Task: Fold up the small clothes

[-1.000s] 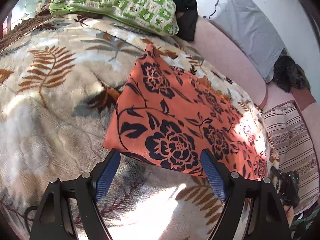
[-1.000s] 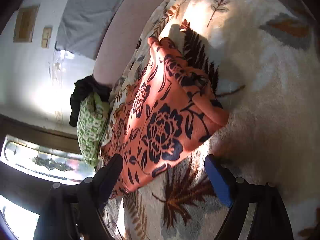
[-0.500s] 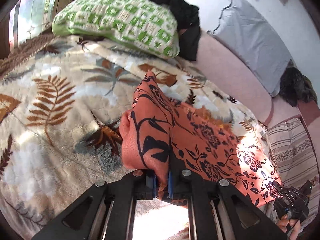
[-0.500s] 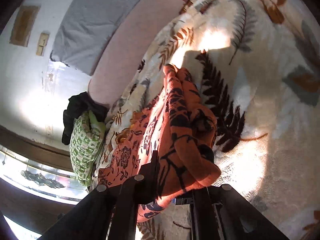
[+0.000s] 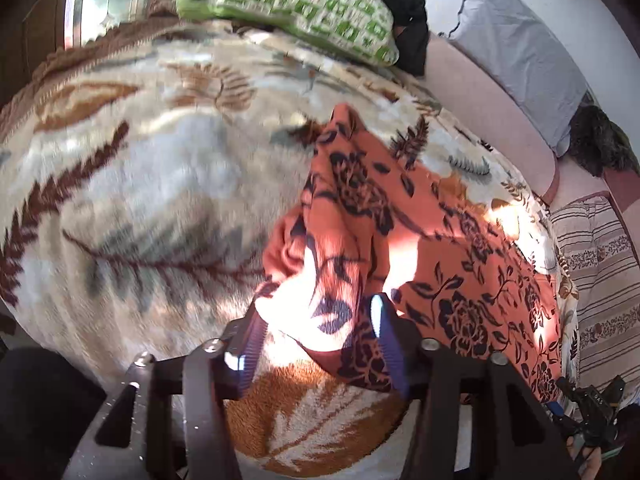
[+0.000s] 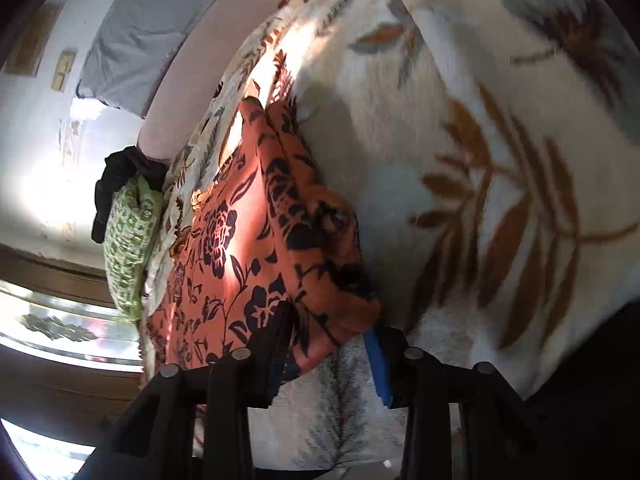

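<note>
An orange cloth with a dark flower print (image 5: 400, 220) lies on the leaf-patterned blanket (image 5: 140, 180), its near edge bunched and doubled over. My left gripper (image 5: 316, 340) has that bunched edge between its blue pads. Its jaws are opening and the fabric sags loosely between them. In the right wrist view the same cloth (image 6: 248, 240) shows a thick fold along its right side. My right gripper (image 6: 330, 354) straddles the fold's near corner. Its jaws are opening too, and the pads stand apart from the fabric.
A green and white pillow (image 5: 292, 4) and a black garment (image 5: 404, 8) lie at the bed's far end. A grey pillow (image 5: 520, 52) leans on the wall above a pink sheet (image 5: 480, 92). A striped cushion (image 5: 600, 280) sits at the right.
Both grippers went from open at the flat cloth's near edge to shut on it. They carried the edge over the cloth, and their jaws have now parted again.
</note>
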Motion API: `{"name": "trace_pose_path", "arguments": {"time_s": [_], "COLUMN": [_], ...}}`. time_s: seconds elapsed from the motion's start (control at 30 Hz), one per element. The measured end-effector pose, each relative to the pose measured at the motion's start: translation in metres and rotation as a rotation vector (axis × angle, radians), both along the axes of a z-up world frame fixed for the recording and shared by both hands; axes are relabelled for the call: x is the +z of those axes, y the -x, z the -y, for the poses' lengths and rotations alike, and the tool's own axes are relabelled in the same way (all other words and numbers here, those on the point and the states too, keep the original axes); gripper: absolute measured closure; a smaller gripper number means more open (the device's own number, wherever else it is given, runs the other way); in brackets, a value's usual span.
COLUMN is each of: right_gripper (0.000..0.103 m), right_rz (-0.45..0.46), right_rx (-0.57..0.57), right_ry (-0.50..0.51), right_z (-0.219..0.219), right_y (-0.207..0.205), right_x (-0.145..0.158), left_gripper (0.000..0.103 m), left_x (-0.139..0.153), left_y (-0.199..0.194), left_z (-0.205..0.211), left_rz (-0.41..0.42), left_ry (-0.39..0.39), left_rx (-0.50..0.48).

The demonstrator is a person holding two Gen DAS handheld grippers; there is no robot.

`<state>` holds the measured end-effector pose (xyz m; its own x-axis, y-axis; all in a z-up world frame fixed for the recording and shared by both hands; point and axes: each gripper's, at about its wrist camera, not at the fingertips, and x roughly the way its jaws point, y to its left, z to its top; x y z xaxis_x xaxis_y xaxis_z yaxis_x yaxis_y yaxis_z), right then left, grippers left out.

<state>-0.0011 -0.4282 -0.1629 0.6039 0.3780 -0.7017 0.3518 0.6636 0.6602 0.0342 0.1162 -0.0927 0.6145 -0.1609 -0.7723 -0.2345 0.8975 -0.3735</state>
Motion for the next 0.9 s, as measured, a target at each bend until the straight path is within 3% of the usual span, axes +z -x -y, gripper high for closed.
{"name": "trace_pose_path", "arguments": {"time_s": [0.03, 0.13, 0.3, 0.43, 0.6, 0.67, 0.7, 0.73, 0.9], "right_gripper": [0.042, 0.04, 0.04, 0.04, 0.04, 0.041, 0.042, 0.043, 0.043], "right_rz": [0.022, 0.071, 0.128, 0.091, 0.079, 0.076, 0.073, 0.071, 0.045], "right_rx": [-0.011, -0.021, 0.142, 0.241, 0.281, 0.289, 0.289, 0.294, 0.345], "right_ry": [0.037, 0.113, 0.231, 0.34, 0.343, 0.358, 0.367, 0.376, 0.414], "right_z": [0.004, 0.014, 0.012, 0.004, 0.002, 0.003, 0.002, 0.0, -0.011], "right_y": [0.002, -0.001, -0.047, -0.095, -0.131, -0.142, -0.148, -0.154, -0.188], "right_x": [0.01, 0.035, 0.062, 0.062, 0.055, 0.052, 0.052, 0.05, 0.038], "left_gripper": [0.031, 0.03, 0.03, 0.03, 0.031, 0.046, 0.071, 0.086, 0.086], "left_x": [0.009, 0.026, 0.027, 0.018, 0.008, 0.002, -0.003, -0.009, -0.018], "left_y": [0.001, -0.003, -0.041, -0.088, -0.142, -0.158, -0.166, -0.172, -0.177], "left_z": [-0.002, -0.012, -0.018, -0.004, 0.003, 0.004, 0.006, 0.007, 0.005], "left_rz": [0.032, 0.087, 0.073, 0.062, 0.034, 0.015, -0.022, -0.055, -0.062], "left_ry": [-0.024, -0.083, -0.121, -0.158, -0.178, -0.187, -0.194, -0.203, -0.2], "left_rx": [0.001, -0.012, -0.114, -0.218, -0.252, -0.272, -0.289, -0.294, -0.285]}}
